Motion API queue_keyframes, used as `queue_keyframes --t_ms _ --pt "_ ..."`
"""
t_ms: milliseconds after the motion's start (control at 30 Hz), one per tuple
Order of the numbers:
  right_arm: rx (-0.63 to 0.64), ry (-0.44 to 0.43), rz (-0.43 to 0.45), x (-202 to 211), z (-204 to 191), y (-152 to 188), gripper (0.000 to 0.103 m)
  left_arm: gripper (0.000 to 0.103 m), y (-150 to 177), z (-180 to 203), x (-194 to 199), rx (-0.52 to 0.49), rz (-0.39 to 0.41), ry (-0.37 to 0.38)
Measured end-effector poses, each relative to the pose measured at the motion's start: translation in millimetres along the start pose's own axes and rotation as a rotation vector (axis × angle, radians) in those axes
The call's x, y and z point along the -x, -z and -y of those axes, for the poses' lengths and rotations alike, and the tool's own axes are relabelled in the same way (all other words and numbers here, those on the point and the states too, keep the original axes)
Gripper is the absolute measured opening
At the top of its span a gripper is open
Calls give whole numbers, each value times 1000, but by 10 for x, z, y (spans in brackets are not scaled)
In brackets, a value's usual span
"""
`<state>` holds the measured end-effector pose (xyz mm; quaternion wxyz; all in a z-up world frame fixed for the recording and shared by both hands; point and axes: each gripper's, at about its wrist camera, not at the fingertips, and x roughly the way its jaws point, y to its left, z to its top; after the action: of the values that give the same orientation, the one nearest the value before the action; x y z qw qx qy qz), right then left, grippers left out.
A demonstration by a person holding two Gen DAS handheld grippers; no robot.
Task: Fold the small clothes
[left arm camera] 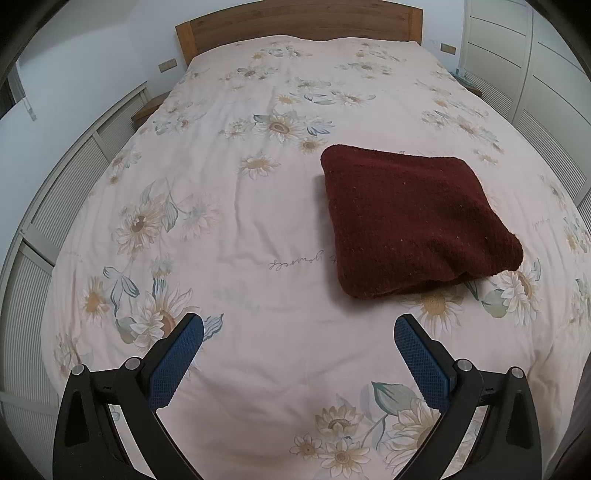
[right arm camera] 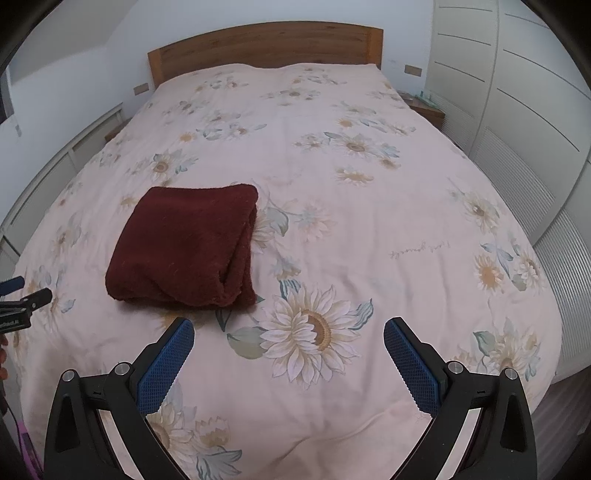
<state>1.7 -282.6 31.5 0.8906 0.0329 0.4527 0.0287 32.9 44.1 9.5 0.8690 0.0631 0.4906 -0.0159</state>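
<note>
A dark red knitted garment (left arm camera: 413, 218) lies folded into a thick square on the bed. It also shows in the right wrist view (right arm camera: 184, 247), with its layered edges facing the near right. My left gripper (left arm camera: 298, 328) is open and empty, held above the bedspread, nearer than the garment and to its left. My right gripper (right arm camera: 289, 332) is open and empty, nearer than the garment and to its right. The tips of the left gripper's fingers (right arm camera: 33, 295) show at the left edge of the right wrist view.
The bed has a pale pink bedspread (left arm camera: 258, 229) printed with sunflowers and a wooden headboard (left arm camera: 299, 26). White slatted cupboards (left arm camera: 55, 192) run along the left side. White wardrobe doors (right arm camera: 517, 92) stand on the right, with a small bedside table (right arm camera: 424, 105).
</note>
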Motion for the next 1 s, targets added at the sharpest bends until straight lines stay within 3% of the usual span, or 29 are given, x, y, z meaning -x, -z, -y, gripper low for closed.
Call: queue_keyframes --t_ms 1000 --pt "13 6 15 87 14 -38 102 102 -22 -68 -19 -44 1 0"
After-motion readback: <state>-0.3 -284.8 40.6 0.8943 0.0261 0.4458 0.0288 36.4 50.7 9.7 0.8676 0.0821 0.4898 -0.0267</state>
